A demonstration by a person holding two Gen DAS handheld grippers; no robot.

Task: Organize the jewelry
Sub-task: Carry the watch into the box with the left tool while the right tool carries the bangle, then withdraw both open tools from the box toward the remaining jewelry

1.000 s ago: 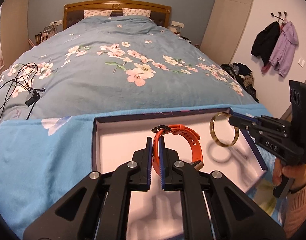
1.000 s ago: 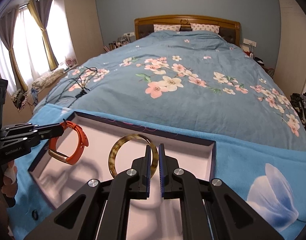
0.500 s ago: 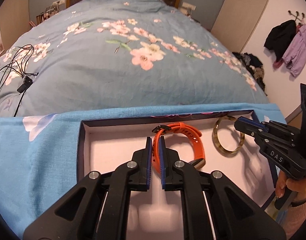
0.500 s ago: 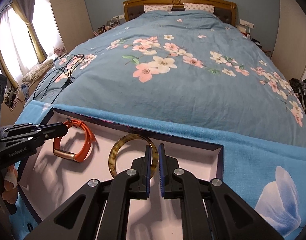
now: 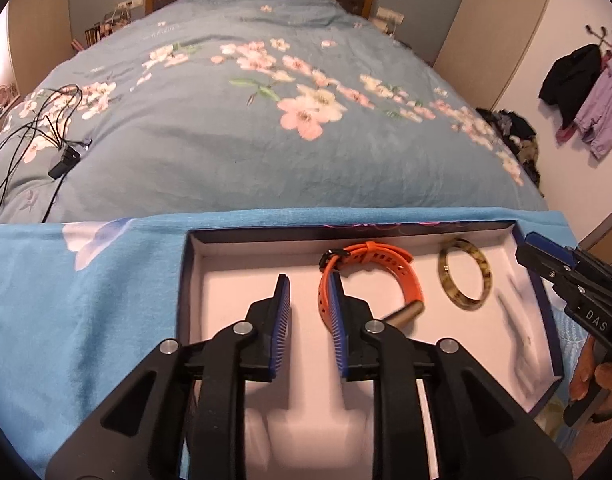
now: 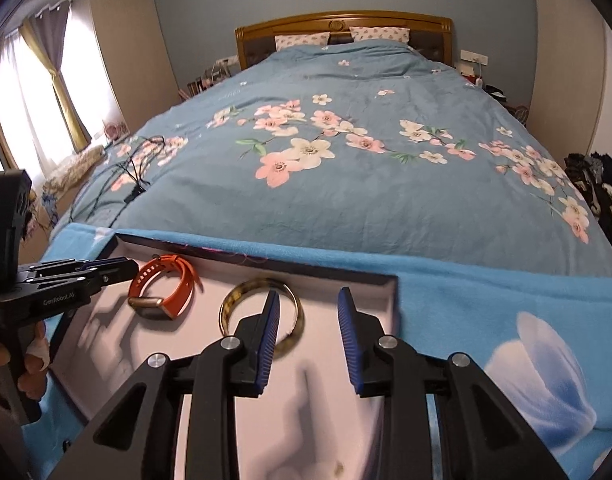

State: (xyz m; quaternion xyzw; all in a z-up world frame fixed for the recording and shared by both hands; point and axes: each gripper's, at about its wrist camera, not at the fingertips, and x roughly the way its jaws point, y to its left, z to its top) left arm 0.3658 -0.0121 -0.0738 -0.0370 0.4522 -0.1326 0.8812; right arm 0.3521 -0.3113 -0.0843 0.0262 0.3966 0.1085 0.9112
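Blue bedding with pink and white flowers covers the big bed [image 6: 346,168], and a bright blue blanket [image 5: 86,288] lies across the bed's near edge. On that blanket sits a shallow box tray [image 5: 194,236] with a dark rim and a pale inside.

The left hand-held gripper [image 5: 309,312] is wide open over the tray and holds nothing. Its right finger [image 5: 338,312] is right against the orange watch band [image 5: 406,276], just inside its loop; I cannot tell if they touch. Its left finger has only tray floor near it.

The right hand-held gripper [image 6: 308,332] is wide open too and holds nothing. Its left finger [image 6: 268,332] sits inside the ring of the yellow-brown bangle [image 6: 230,304]. Its right finger is well apart from it, near the tray's right wall.

Both things lie flat in the tray. The orange watch band, with its metal watch piece, is near the middle by the far wall. The bangle lies beside it, closer to the tray's right side. They do not touch.

Black cables [image 5: 46,128] lie on the left side of the bed.
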